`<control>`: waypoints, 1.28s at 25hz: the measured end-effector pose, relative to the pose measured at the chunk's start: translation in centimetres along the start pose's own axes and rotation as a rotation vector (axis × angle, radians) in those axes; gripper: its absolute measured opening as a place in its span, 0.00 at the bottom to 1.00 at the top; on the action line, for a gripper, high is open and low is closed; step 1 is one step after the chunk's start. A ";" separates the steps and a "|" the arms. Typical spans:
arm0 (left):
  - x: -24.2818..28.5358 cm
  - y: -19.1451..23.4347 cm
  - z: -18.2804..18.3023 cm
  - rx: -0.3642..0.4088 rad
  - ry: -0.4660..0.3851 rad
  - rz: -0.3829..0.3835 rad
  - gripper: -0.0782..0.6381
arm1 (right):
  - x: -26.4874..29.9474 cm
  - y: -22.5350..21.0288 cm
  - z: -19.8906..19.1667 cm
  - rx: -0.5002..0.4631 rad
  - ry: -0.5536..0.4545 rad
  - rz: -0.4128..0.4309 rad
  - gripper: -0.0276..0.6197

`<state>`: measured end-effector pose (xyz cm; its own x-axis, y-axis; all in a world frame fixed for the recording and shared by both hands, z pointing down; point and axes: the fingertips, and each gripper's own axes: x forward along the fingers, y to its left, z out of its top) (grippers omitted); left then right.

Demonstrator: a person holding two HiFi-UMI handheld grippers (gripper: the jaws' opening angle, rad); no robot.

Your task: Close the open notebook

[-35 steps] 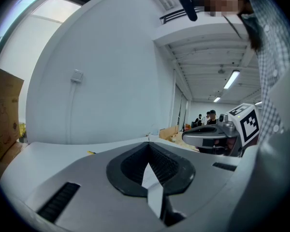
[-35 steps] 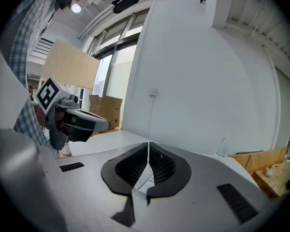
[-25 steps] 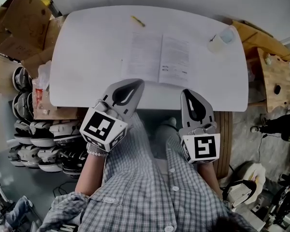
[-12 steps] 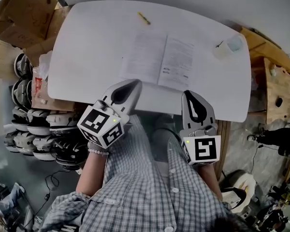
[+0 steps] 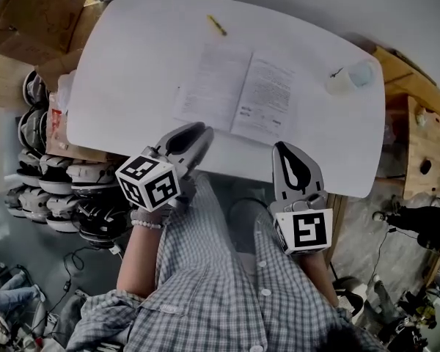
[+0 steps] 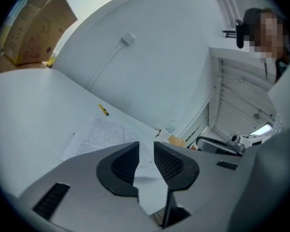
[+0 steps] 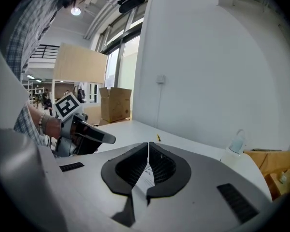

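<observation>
Spanning the upper frame, the white table (image 5: 125,64) bears the open notebook (image 5: 235,94) at centre, its spine running up-frame, just above both claws. My left gripper (image 5: 200,130), jaws opening on nothing, lies nearest its left page; my right gripper (image 5: 281,147) is closed and empty.

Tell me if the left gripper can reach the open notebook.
Probably yes: the left gripper, jaws opening with nothing between them, is right at the near edge of the notebook, and nothing blocks it.
</observation>
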<state>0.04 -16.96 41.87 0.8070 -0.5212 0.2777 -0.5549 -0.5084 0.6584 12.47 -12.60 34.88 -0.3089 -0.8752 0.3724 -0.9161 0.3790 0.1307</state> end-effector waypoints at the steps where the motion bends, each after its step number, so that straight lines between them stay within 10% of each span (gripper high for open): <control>1: 0.2 0.4 -0.3 -0.034 -0.002 0.001 0.22 | 0.0 -0.2 -0.3 0.002 0.005 0.004 0.08; 14: 3.9 3.9 -7.0 -0.299 0.117 0.066 0.40 | -0.4 -2.2 -3.6 0.040 0.067 0.042 0.08; 32: 6.4 7.2 -9.1 -0.809 -0.050 0.072 0.40 | -0.4 -3.6 -4.1 0.041 0.083 0.036 0.08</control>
<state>3.05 -17.68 54.75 0.7541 -0.5738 0.3196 -0.2719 0.1702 0.9472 16.95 -12.38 37.97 -0.3213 -0.8326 0.4511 -0.9149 0.3959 0.0791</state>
